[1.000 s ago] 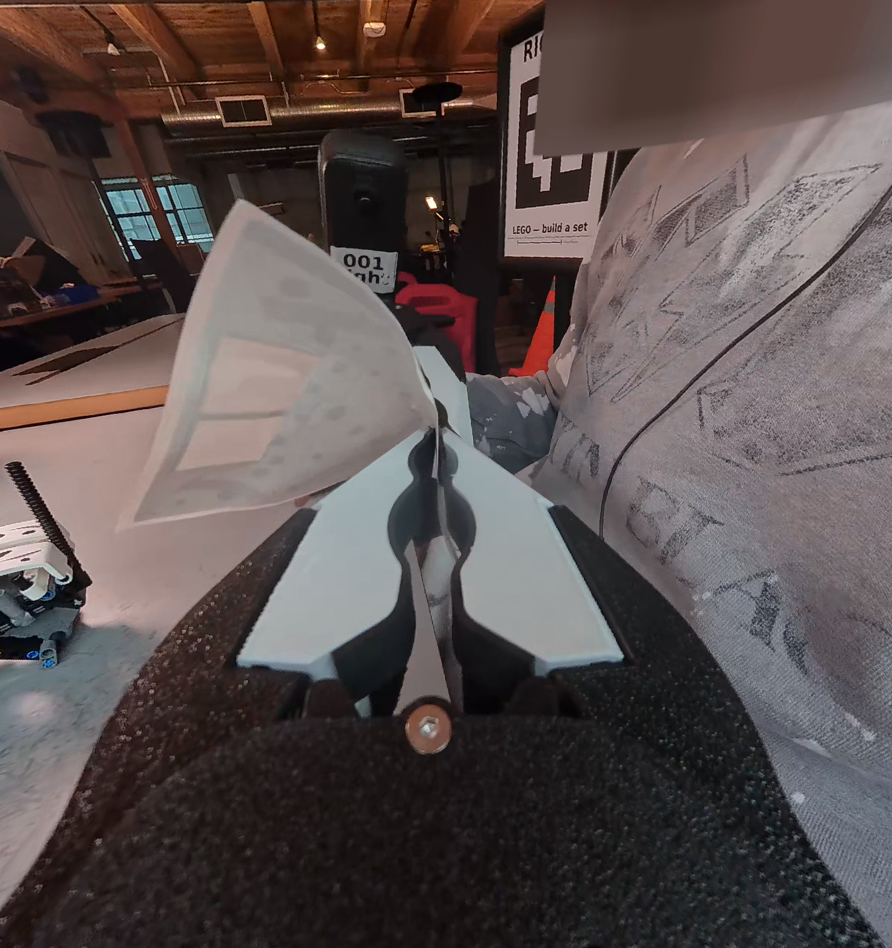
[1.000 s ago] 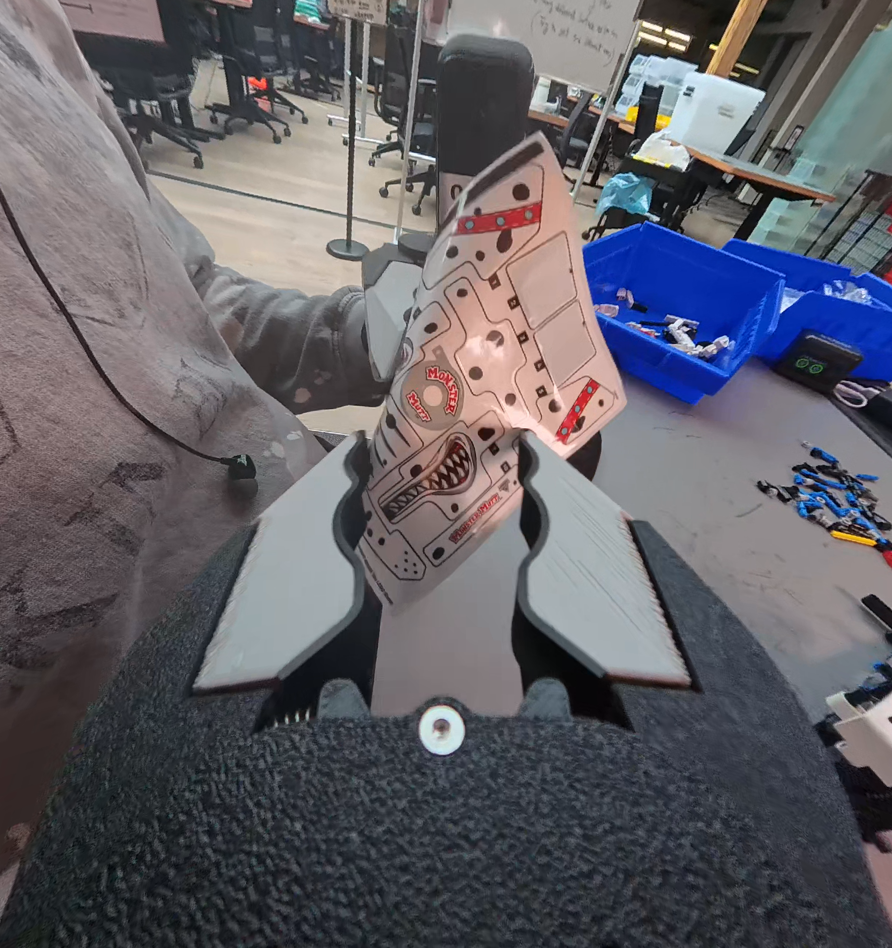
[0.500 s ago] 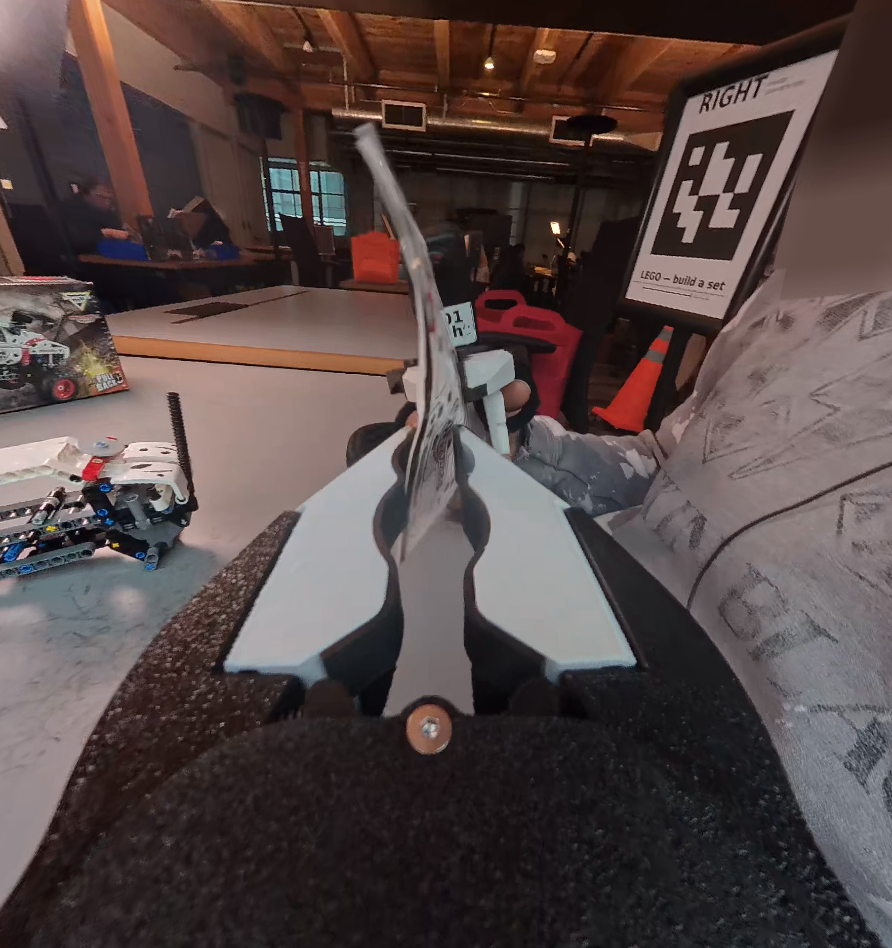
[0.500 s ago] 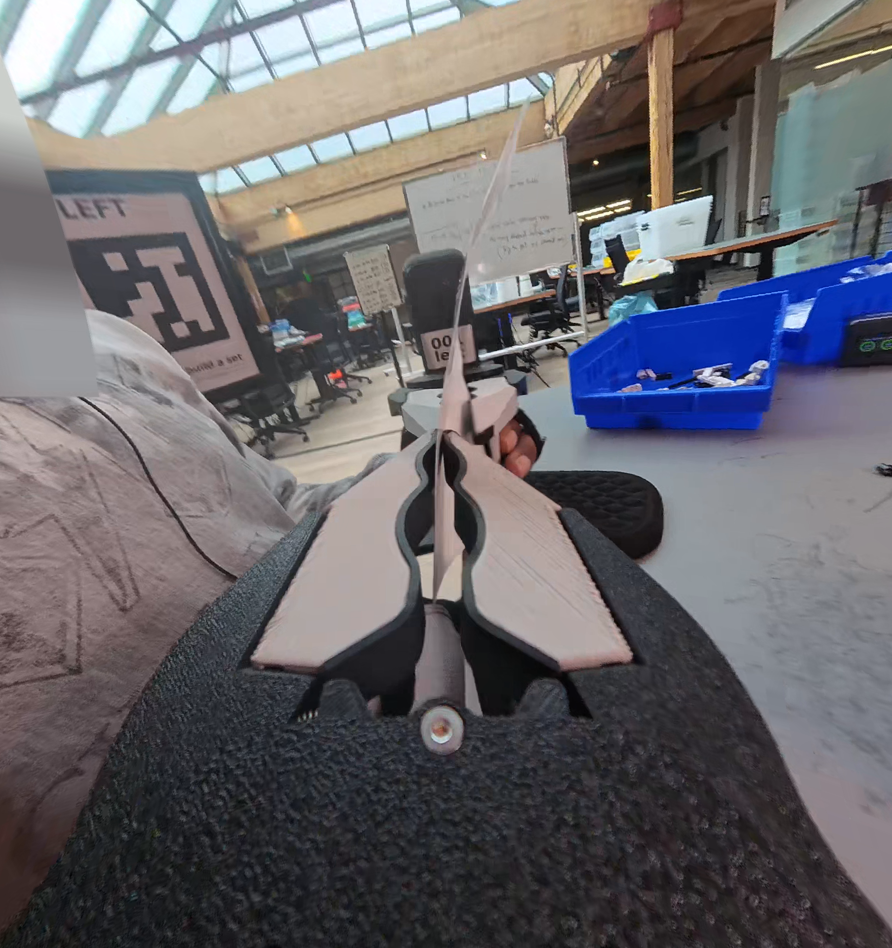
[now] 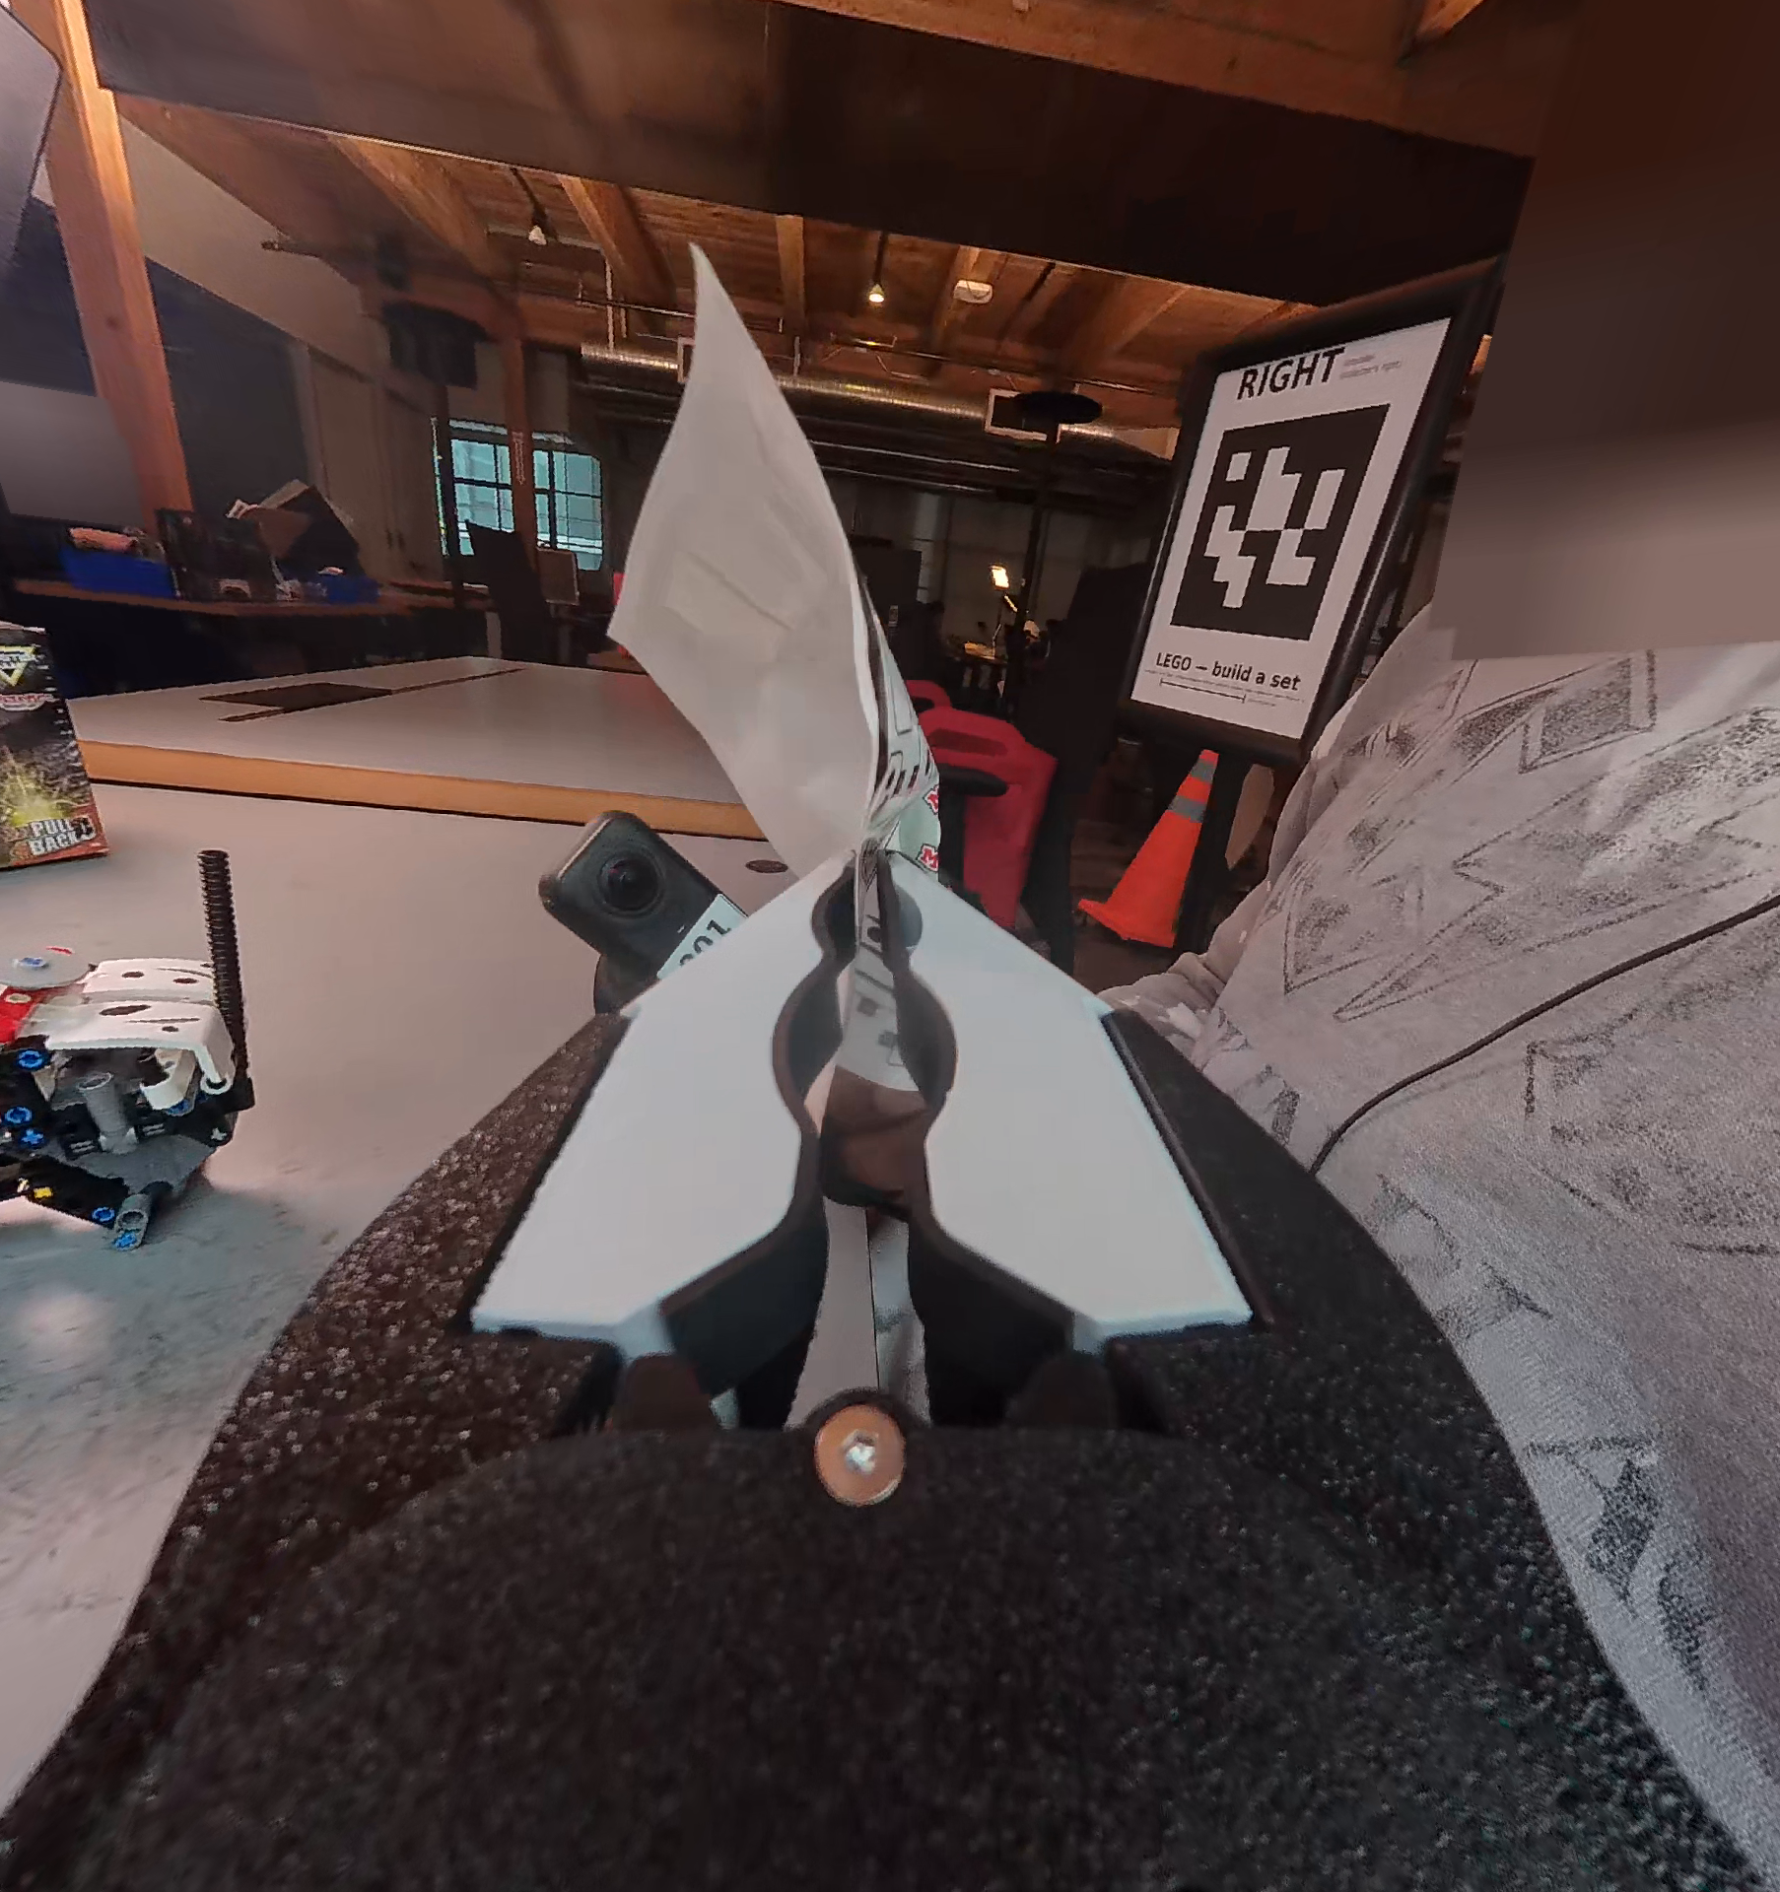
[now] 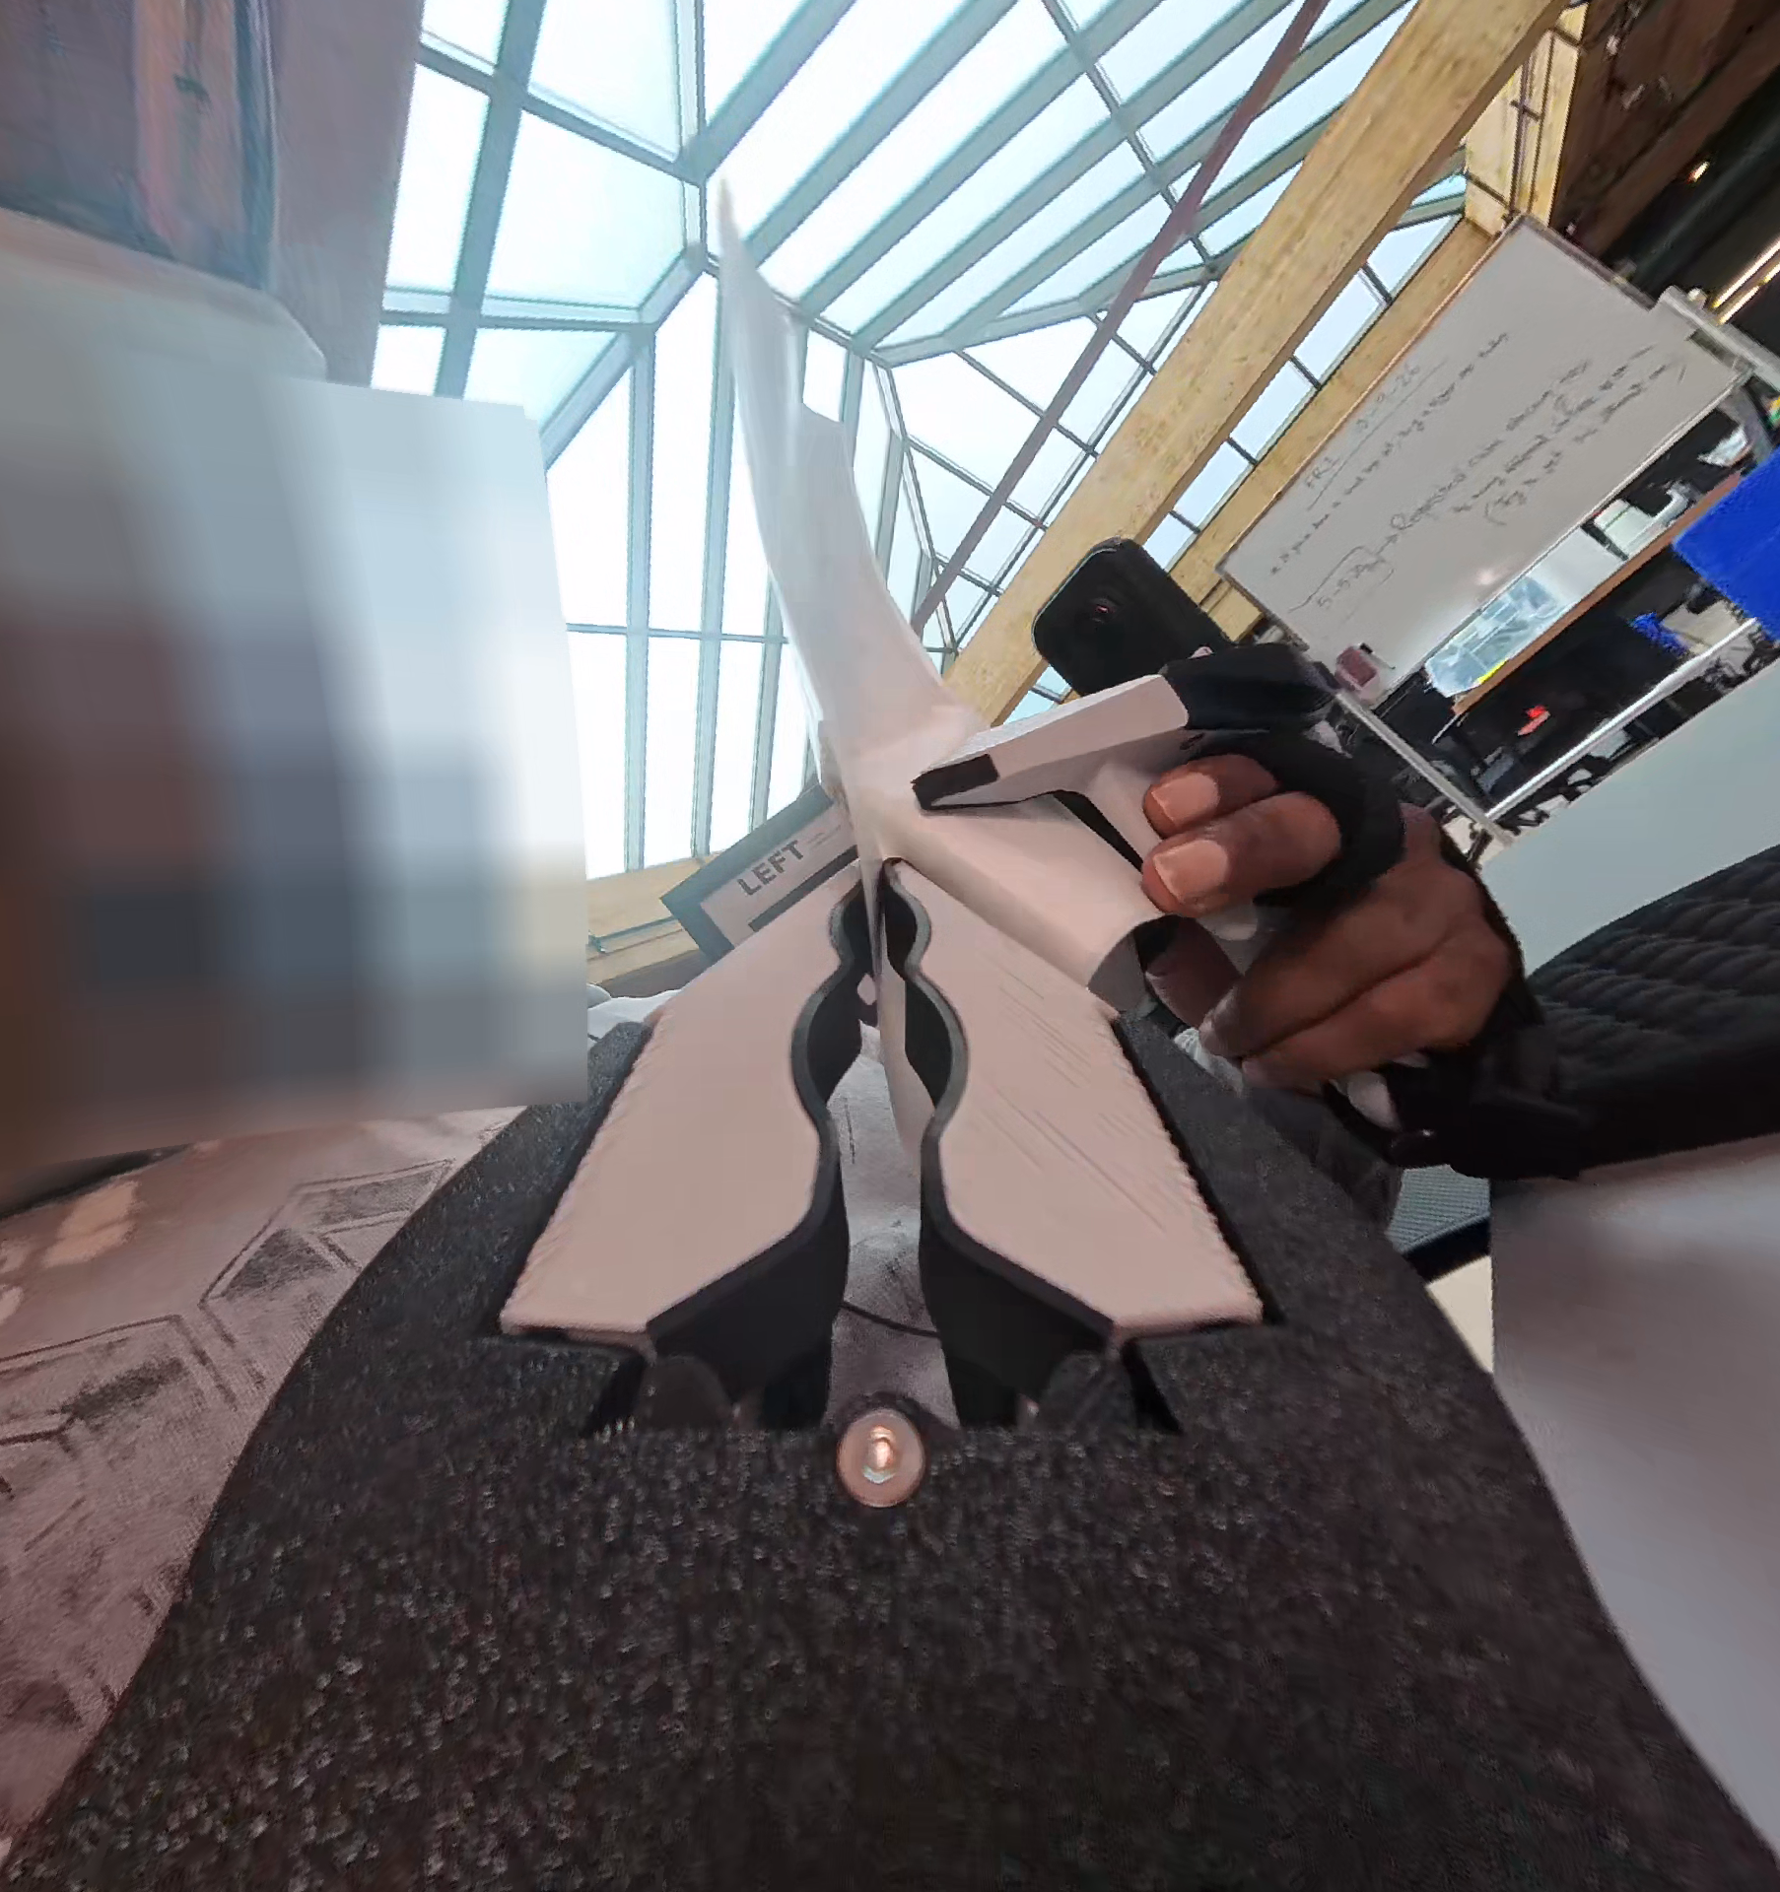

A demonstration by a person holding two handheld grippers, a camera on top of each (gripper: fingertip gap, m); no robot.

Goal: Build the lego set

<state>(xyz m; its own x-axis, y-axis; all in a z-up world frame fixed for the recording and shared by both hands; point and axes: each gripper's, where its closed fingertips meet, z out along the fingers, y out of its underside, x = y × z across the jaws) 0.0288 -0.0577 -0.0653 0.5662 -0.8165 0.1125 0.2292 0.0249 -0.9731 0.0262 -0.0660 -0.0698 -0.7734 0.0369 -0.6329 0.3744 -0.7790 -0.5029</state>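
Left wrist view: your left gripper (image 5: 862,870) clamps the sticker sheet (image 5: 753,604), which stands up above the fingertips; the half-built lego truck (image 5: 77,1065) sits on the table (image 5: 405,983) at far left. Right wrist view: your right gripper (image 6: 881,870) also pinches the sheet (image 6: 814,532), tilted skyward, the left gripper (image 6: 1029,809) just beside it.

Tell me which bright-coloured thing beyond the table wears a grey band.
The orange traffic cone; the red plastic containers beside it are boxy and plain.
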